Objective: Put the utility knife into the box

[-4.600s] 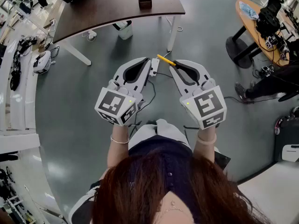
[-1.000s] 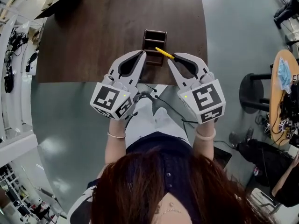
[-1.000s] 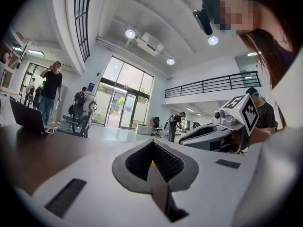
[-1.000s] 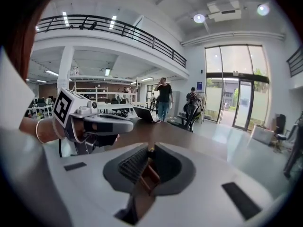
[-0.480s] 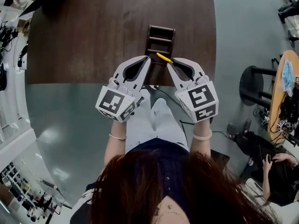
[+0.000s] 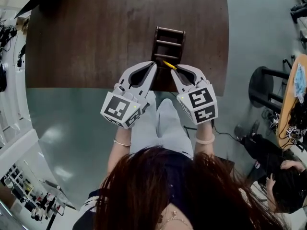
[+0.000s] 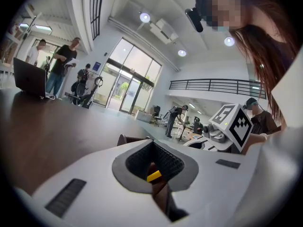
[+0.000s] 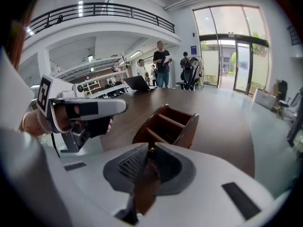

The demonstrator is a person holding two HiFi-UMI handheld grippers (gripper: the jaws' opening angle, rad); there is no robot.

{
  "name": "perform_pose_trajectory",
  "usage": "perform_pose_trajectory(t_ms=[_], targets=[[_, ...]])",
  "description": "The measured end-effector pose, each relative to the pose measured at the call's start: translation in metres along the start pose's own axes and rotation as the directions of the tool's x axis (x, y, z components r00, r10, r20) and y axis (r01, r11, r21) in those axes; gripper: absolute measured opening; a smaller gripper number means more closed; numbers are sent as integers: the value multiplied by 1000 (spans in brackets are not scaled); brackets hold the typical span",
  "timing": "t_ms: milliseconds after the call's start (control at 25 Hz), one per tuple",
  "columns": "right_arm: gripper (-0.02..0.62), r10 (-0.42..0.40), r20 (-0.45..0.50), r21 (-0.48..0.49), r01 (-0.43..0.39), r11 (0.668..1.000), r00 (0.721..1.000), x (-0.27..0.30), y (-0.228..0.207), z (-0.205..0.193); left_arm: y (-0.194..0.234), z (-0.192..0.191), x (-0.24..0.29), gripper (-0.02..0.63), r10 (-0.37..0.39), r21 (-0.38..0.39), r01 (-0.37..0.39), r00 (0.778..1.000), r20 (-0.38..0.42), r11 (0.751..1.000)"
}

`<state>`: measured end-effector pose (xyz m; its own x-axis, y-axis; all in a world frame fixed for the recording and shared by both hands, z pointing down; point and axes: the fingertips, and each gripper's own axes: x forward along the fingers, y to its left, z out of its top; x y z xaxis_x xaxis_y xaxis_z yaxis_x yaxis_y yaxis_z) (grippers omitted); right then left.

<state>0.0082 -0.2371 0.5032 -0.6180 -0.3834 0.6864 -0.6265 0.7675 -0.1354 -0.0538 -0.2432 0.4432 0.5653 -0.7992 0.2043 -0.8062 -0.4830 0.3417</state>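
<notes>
Bright, even daylight comes in through the tall glass doors (image 7: 128,91), helped by round white ceiling lamps (image 7: 145,17), so shadows are faint and soft. The glossy grey floor (image 6: 72,128) carries pale smears of glare. Wide-angle distortion curves every edge, both gripper views darken to black at the corners, and the white left gripper (image 7: 152,148), close to its lens, is blurred.

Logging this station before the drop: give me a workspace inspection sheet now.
surface: dark wooden table, bare around the box.
job's things: box divided, upright, compartments look empty; yellow utility knife held at its near end, not yet inside.
clutter: laptop at the table's far end.
grippers: left gripper shut, empty; right gripper shut on the knife.
cables: nothing seen on the table.
surroundings: people standing, glass doors behind.
</notes>
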Motion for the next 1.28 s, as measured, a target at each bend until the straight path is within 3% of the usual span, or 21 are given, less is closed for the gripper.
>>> perform_pose_trajectory(t_ms=[440, 680, 920, 1280], targets=[[51, -42, -2, 50, 42, 998, 999, 12, -6, -13, 1, -11, 1, -6, -16, -21, 16, 999, -27, 1000], [51, -81, 49, 76, 77, 994, 996, -4, -12, 0, -3, -3, -3, -6, -32, -5, 32, 999, -19, 999], [49, -122, 188, 73, 110, 991, 975, -48, -19, 42, -22, 28, -1, -6, -67, 49, 65, 997, 24, 997], [15, -127, 399, 19, 130, 991, 908, -118, -4, 108, -53, 84, -7, -6, -84, 146, 70, 992, 91, 987]])
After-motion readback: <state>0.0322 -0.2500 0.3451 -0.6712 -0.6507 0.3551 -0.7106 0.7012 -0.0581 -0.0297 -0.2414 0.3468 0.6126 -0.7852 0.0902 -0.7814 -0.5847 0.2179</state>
